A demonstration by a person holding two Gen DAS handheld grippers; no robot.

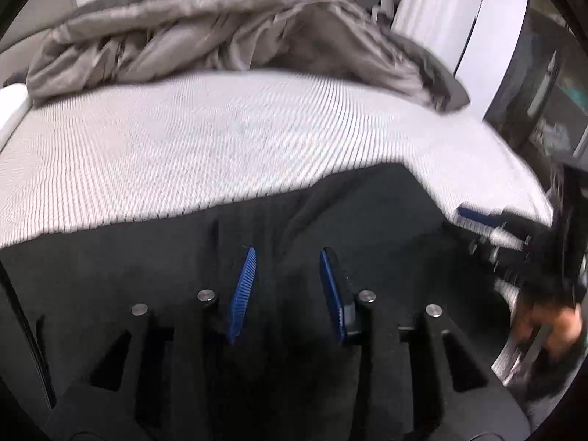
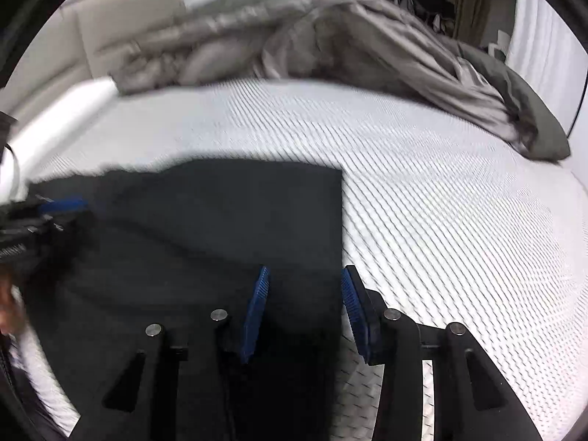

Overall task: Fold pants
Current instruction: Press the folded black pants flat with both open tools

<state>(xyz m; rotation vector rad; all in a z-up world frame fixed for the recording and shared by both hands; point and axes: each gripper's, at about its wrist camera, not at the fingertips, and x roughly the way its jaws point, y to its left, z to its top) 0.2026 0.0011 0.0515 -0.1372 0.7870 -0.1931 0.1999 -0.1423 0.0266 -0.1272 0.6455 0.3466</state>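
Dark pants (image 2: 220, 220) lying flat on a bed with a white ribbed mattress (image 1: 220, 128), at its near side; a rumpled grey blanket (image 1: 220, 36) lies well apart at the far side.

Progress: the pants show a straight far edge and a square far-right corner in the right wrist view, which suggests at least one fold is already laid in (how many layers lie beneath cannot be told). A soft crease runs across the cloth in the left wrist view. A further fold and a final smoothing probably remain.

Orientation: the visible panel runs away from both cameras, its right edge straight and nearly in line with the right gripper; the long axis appears to lie across the bed from left to right, though the near end is hidden behind the gripper bodies.

Left gripper (image 1: 286, 286): fingers partly open over the dark cloth, nothing pinched between them. Right gripper (image 2: 305, 308): fingers partly open, straddling the right edge of the pants, one finger over cloth and one over mattress, not gripping it.
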